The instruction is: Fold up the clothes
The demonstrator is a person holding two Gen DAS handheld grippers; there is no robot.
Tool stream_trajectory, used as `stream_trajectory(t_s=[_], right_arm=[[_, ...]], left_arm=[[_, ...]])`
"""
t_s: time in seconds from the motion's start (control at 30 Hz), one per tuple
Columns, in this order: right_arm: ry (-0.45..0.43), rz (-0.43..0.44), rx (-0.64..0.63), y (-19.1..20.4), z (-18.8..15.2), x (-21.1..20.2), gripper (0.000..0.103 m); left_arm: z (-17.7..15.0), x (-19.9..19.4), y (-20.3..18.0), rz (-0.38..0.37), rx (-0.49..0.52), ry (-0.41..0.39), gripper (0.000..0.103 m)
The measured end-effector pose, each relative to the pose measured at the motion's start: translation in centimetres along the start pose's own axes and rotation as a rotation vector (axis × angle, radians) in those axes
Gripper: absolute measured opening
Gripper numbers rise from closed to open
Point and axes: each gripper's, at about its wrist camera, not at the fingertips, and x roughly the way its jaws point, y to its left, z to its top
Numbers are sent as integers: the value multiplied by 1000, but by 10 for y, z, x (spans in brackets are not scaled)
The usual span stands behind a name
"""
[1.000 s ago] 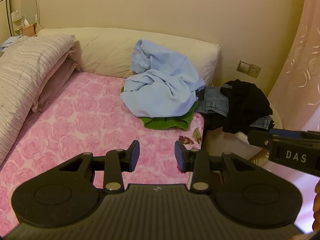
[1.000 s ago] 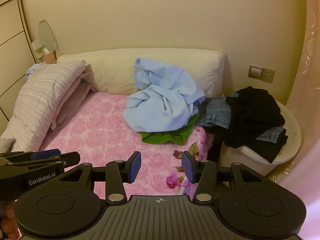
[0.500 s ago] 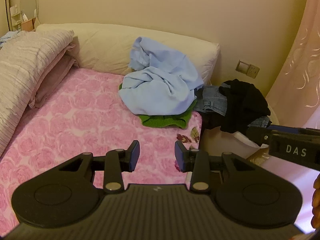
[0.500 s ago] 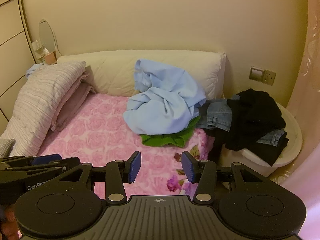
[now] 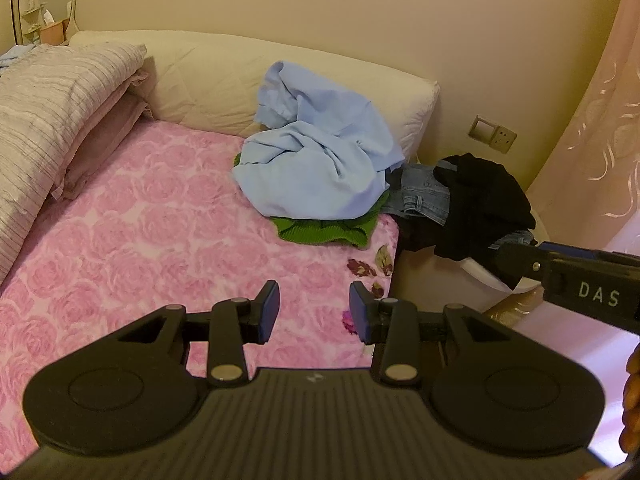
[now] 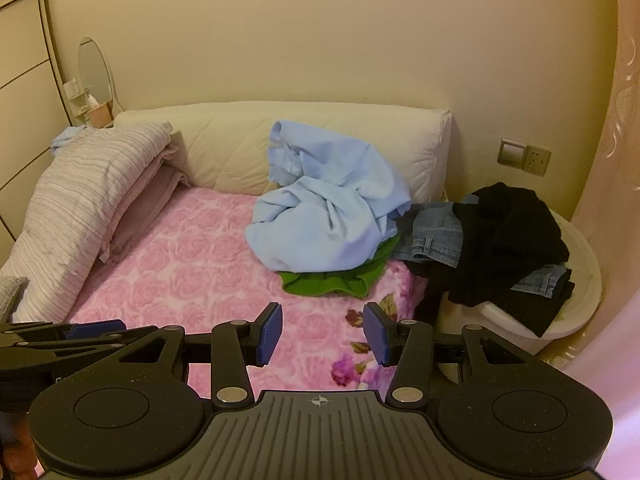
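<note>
Both tongs hang over the near part of the bed. The left gripper [image 5: 313, 306] has its blue-padded jaws apart with nothing between them, only the pink rose-patterned bedspread [image 5: 152, 240] showing through the gap. The right gripper [image 6: 322, 334] also stands with jaws parted and empty. In the left view I see only the right tool's black side, cut off at the frame edge; in the right view the left tool is a dark sliver at the lower left.

The clothes lie untouched at the far right of the bed. A crumpled light-blue garment [image 6: 328, 216] leans against the long cream bolster pillow [image 6: 224, 140] and covers most of a green ribbed knit garment [image 6: 332, 282]; only the knit's front edge shows, so I cannot tell what kind of piece it is. Beside the bed, blue denim jeans [image 6: 438, 234] and a black garment [image 6: 508, 236] are heaped over a white round tub [image 6: 584, 280]; the heap hides most of the rim and all the contents.

At left, a folded striped pale quilt [image 5: 52, 100] runs out of frame. An oval mirror [image 6: 94, 70] stands in the corner; the small items beneath are too blurred to identify.
</note>
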Motion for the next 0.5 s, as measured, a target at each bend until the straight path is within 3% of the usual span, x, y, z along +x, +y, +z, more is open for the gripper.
stream_trajectory(t_s=[0.5], right_arm=[[2, -25, 5, -5, 5, 1, 49]], left_arm=[[8, 9, 2, 8, -20, 7, 35]])
